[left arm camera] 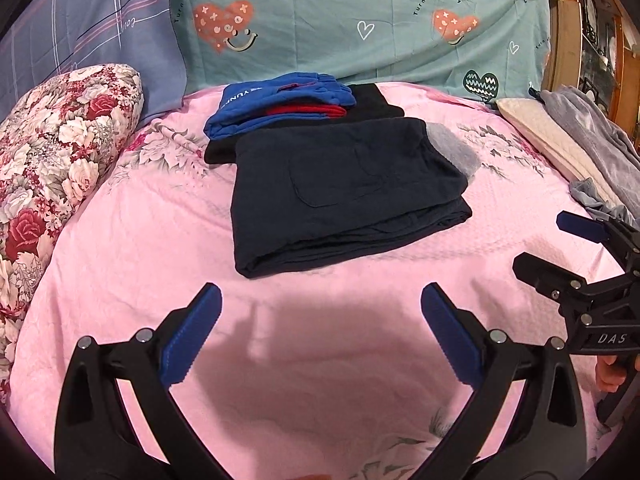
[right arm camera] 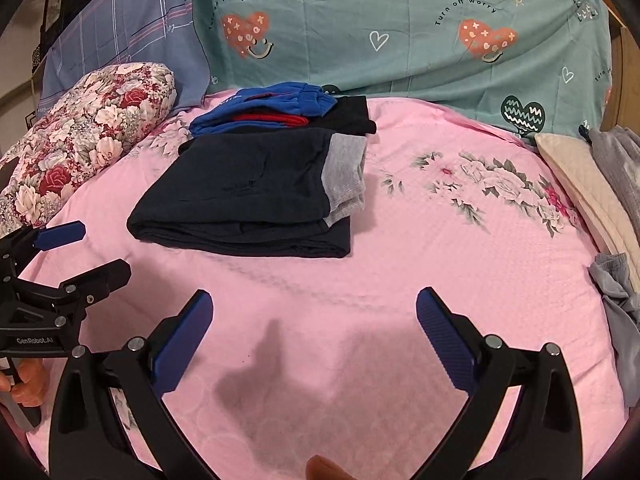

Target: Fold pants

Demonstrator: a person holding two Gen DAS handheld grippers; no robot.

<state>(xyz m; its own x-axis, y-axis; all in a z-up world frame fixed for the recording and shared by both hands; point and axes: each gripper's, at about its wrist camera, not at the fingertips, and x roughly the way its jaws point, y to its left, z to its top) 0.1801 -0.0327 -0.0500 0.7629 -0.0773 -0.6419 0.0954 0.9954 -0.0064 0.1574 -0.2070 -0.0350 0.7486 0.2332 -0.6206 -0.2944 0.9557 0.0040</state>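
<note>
The dark pants (left arm camera: pixel 344 196) already lie folded into a neat rectangle on the pink bed (left arm camera: pixel 120 280), at twelve o'clock from the left tool (left arm camera: pixel 320 336) and eleven o'clock from the right tool (right arm camera: pixel 314 338); both tools hang spread wide and empty, so folding looks essentially finished, perhaps only stacking left

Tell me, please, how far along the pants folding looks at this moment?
Done: the dark navy pants lie folded flat on the pink bedsheet, with folded blue and black clothes behind them. In hand: nothing; the left gripper and right gripper are open and empty. Left: perhaps the crumpled grey garments at the bed's right edge.
</note>
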